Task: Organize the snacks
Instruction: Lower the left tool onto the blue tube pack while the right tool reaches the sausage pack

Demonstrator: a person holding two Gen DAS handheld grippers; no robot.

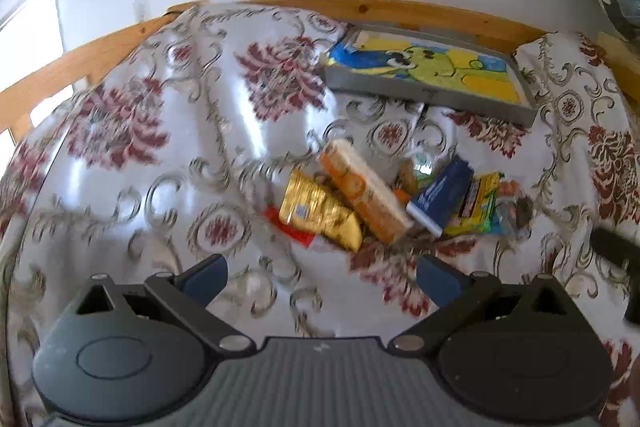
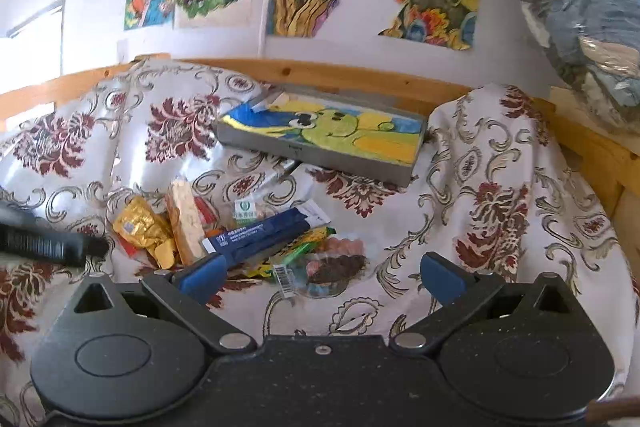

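A heap of snacks lies on the flowered tablecloth: a gold foil pack, an orange biscuit pack, a dark blue box and a yellow-green wrapper. My left gripper hovers open just in front of the heap, empty. In the right wrist view the same gold pack, orange pack and blue box lie left of centre. My right gripper is open and empty, its left fingertip close over the blue box's near end.
A shallow grey tray with a painted green-and-yellow picture stands behind the heap, also seen as the tray. A wooden rail edges the table against a poster-covered wall. A plastic-wrapped bundle of clothes sits at the right. The other gripper's black body enters from the left.
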